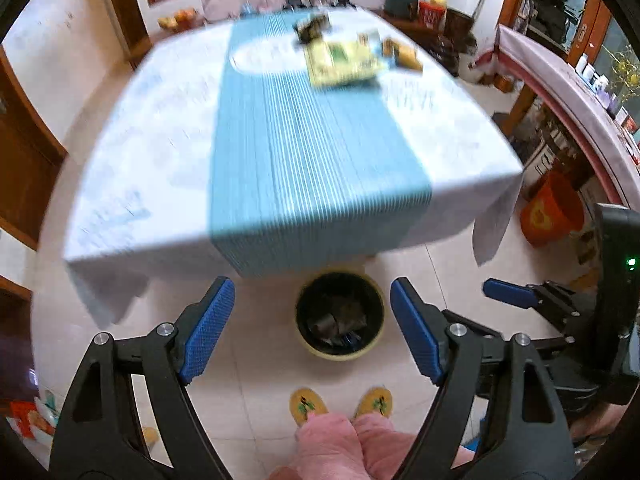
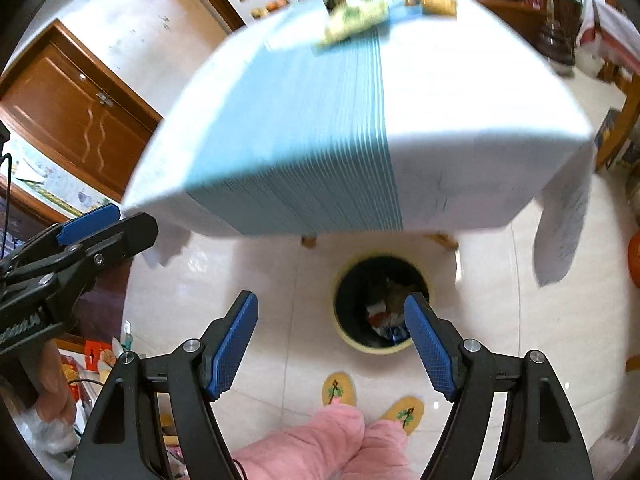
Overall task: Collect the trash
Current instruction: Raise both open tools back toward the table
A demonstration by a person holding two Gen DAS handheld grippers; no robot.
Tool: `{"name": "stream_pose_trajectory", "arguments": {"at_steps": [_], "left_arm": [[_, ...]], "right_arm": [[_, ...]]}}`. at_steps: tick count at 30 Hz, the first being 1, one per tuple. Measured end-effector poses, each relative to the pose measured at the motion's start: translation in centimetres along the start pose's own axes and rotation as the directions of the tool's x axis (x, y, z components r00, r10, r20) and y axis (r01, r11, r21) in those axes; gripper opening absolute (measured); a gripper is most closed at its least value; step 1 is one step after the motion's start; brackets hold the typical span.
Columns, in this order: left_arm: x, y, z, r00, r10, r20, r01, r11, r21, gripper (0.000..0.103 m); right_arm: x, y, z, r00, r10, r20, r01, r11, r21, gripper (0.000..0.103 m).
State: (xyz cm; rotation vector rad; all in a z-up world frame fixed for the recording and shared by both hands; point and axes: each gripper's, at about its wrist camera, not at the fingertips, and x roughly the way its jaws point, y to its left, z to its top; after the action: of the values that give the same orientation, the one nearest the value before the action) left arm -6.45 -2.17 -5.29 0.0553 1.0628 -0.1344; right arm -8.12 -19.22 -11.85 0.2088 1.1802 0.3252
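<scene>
A yellow-rimmed bin (image 1: pixel 340 314) (image 2: pixel 380 304) with a dark inside stands on the floor by the table's near edge, with wrappers lying in it. Trash stays at the far end of the table: a yellow-green packet (image 1: pixel 344 62) (image 2: pixel 356 18), a dark wrapper (image 1: pixel 312 26) and an orange pack (image 1: pixel 402 54) (image 2: pixel 438 2). My left gripper (image 1: pixel 312 328) hangs open and empty above the bin. My right gripper (image 2: pixel 332 344) is open and empty too, its right pad over the bin's rim. Each gripper shows at the other view's edge (image 1: pixel 508 294) (image 2: pixel 88 224).
The table (image 1: pixel 160 140) wears a white cloth with a blue striped runner (image 1: pixel 312 160). A person's pink trouser legs and yellow slippers (image 1: pixel 340 404) stand just behind the bin. An orange bag (image 1: pixel 548 212) sits at the right, wooden cabinets (image 2: pixel 80 112) at the left.
</scene>
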Motion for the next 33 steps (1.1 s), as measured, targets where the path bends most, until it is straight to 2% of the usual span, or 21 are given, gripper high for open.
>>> {"name": "stream_pose_trajectory", "arguments": {"at_steps": [4,9,17,23,26,30,33], "left_arm": [[-4.8,-0.1,2.2,0.998,0.023,0.051,-0.022,1.000,-0.018,0.078],[-9.9,-0.5,5.4,0.989,0.072,0.133,-0.068,0.997,-0.039,0.077],[-14.6,-0.2,10.7,0.977,0.080,0.195,-0.066,0.995,-0.077,0.075],[-14.2,1.2,16.6,0.981,0.022,0.193,-0.004,0.996,-0.093,0.075],[-13.0,2.3,20.2,0.980,-0.005,0.197,0.024,0.995,-0.096,0.075],[-10.2,3.8,26.0,0.981,-0.051,0.188,0.067,0.995,-0.075,0.075],[-6.7,4.9,30.9,0.983,-0.094,0.158,0.100,0.994,-0.031,0.075]], "right_arm": [[-4.8,0.6,2.2,0.997,0.023,0.072,-0.022,1.000,-0.016,0.077],[-10.2,1.2,4.8,0.985,0.043,0.170,-0.031,0.997,-0.072,0.077],[-15.2,2.6,10.3,0.964,0.046,0.260,-0.014,0.992,-0.125,0.077],[-15.9,2.9,15.7,0.953,0.045,0.300,-0.003,0.990,-0.139,0.077],[-15.7,3.0,18.9,0.944,0.019,0.330,0.027,0.991,-0.133,0.077],[-14.4,2.5,23.7,0.934,-0.027,0.356,0.061,0.995,-0.083,0.076],[-13.1,1.9,27.9,0.927,-0.077,0.368,0.090,0.996,-0.019,0.069]]}}
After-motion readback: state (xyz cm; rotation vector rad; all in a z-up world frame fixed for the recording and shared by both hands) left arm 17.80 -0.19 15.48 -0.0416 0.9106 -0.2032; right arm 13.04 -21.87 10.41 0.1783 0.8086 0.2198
